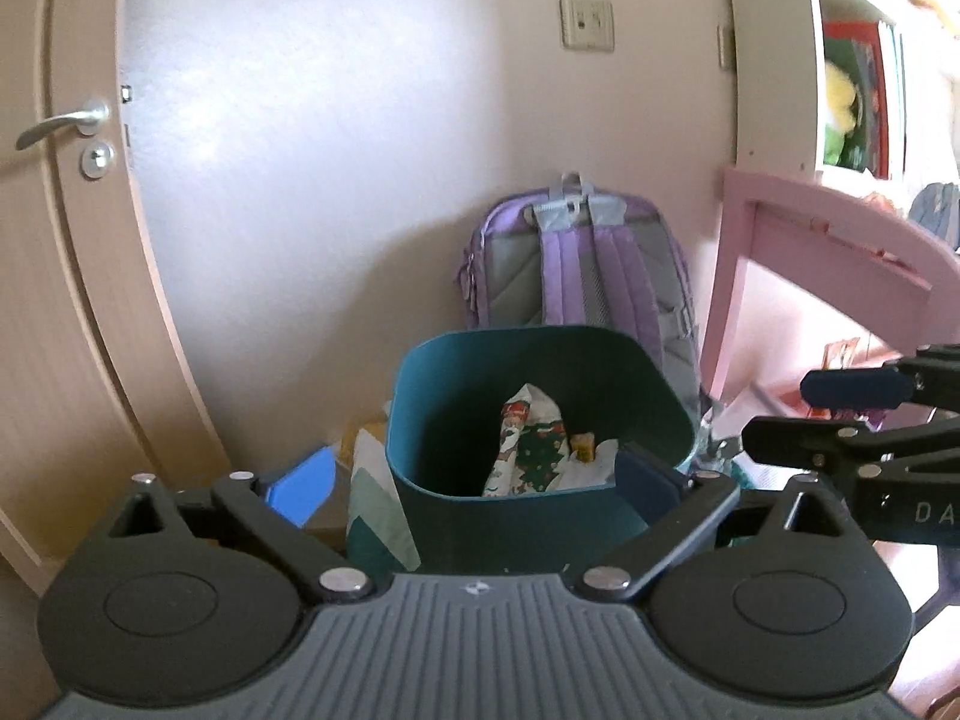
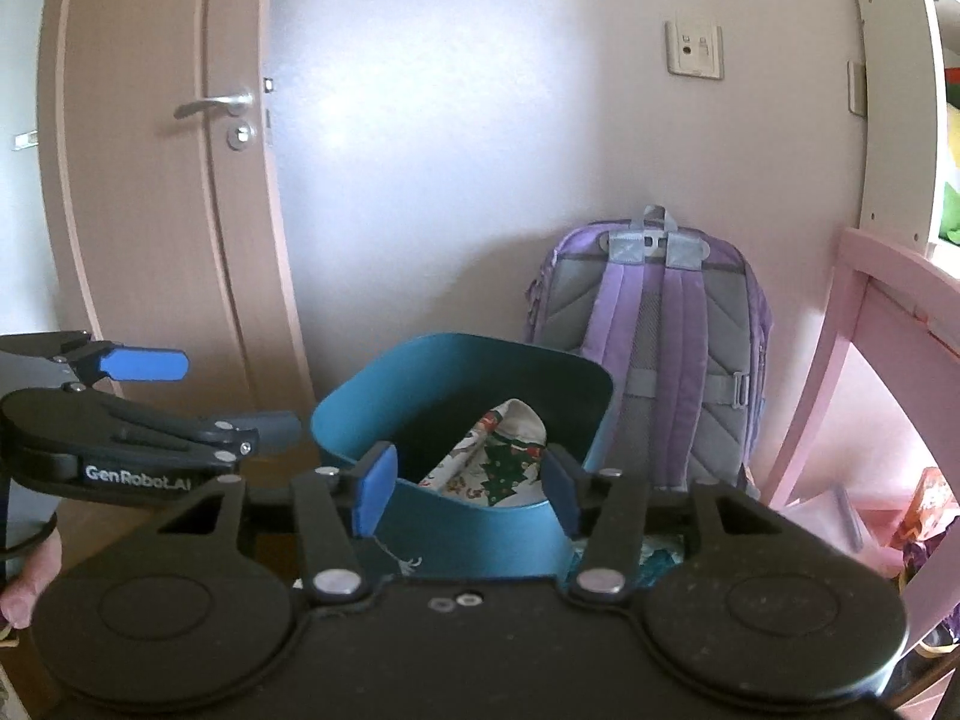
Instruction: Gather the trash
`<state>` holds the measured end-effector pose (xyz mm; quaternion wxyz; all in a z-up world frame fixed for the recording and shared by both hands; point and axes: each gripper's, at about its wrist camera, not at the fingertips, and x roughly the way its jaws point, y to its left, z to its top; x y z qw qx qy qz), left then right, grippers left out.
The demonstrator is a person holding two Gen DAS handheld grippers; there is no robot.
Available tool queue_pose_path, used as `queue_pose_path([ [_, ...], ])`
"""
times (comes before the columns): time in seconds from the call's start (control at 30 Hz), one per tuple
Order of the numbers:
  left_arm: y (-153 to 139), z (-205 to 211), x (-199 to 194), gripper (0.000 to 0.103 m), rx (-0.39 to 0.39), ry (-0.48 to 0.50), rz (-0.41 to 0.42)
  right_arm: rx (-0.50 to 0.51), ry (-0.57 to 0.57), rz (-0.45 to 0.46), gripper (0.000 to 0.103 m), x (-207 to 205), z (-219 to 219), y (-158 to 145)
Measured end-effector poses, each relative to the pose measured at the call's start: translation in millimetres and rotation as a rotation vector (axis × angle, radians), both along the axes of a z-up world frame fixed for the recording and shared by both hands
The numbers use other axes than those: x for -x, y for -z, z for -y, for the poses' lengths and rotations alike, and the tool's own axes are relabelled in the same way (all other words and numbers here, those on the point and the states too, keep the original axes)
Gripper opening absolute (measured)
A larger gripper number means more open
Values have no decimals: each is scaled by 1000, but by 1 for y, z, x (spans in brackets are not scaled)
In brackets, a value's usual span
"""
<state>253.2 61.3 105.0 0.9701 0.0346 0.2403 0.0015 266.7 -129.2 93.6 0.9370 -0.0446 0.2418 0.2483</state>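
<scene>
Left gripper (image 1: 471,489): my jaws are spread wide and hold nothing, held over the near rim of the bin.
Right gripper (image 2: 468,489): mine too stands apart and empty, its pads either side of the bin's near wall.
Bin (image 1: 414,420): teal, on the floor in front of a backpack (image 1: 579,264).
Trash (image 1: 531,447): crumpled Christmas wrapping paper lying inside the bin.
Door (image 1: 66,228): left of the bin, shut.

Teal bin (image 1: 528,414) stands upright on the floor; crumpled Christmas-print paper (image 1: 528,450) inside.
</scene>
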Motion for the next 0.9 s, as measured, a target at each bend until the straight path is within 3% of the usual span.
queue_pose_path([
  [0.23, 2, 6, 29, 101, 14, -10, 22, -61, 2, 19, 54, 23, 14, 0],
  [0.47, 5, 18, 64, 101, -54, -45, 85, -74, -12, 37, 55, 42, 20, -1],
  [0.9, -18, 17, 84, 101, 14, -59, 47, -77, -26, 59, 55, 67, 23, -22],
])
